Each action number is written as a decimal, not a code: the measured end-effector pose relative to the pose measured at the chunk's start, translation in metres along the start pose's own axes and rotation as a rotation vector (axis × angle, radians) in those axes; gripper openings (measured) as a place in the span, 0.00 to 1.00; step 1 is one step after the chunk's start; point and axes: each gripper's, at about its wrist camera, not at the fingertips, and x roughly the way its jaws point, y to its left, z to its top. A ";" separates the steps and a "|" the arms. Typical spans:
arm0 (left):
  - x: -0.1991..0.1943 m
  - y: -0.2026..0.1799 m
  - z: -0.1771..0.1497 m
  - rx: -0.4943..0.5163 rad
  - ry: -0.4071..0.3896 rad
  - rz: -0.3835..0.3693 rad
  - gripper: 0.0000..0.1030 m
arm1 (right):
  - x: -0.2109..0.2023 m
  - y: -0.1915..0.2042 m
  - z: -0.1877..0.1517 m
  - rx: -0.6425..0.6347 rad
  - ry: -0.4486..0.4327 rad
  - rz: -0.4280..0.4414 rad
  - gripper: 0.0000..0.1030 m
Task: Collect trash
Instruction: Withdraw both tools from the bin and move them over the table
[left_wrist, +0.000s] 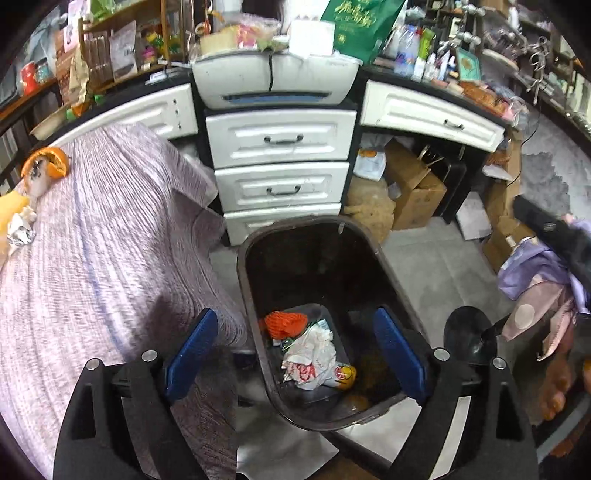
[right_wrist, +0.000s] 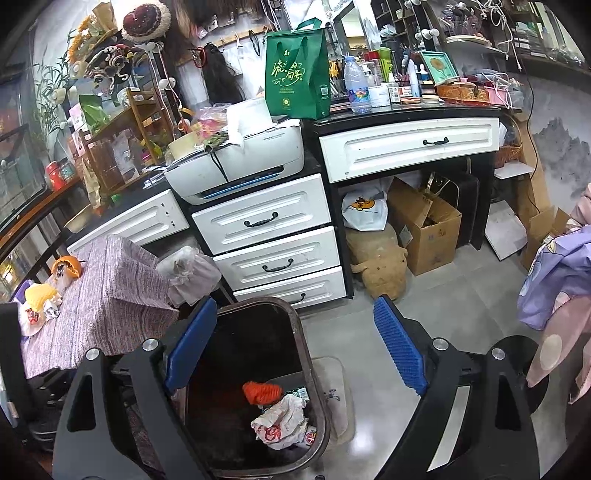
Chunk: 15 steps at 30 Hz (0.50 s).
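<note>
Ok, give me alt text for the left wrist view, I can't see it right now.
The open, empty left gripper hangs over a dark bin holding an orange net and a crumpled white bag. To the left, a table carries orange peel and wrappers.

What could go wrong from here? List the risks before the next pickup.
1. Remaining trash, the orange peel and crumpled wrappers, sits near the edge of the cloth-covered table; a careless grab might knock it off.
2. The loose cloth could snag in the open left gripper.
</note>
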 end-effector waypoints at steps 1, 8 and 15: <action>-0.006 0.000 0.000 0.000 -0.011 -0.008 0.84 | -0.001 0.001 0.000 0.001 -0.002 0.003 0.84; -0.040 0.009 -0.005 -0.019 -0.064 -0.027 0.85 | -0.008 0.007 0.005 -0.012 -0.017 0.021 0.85; -0.079 0.029 -0.014 -0.043 -0.126 -0.029 0.86 | -0.012 0.034 0.005 -0.073 -0.006 0.085 0.86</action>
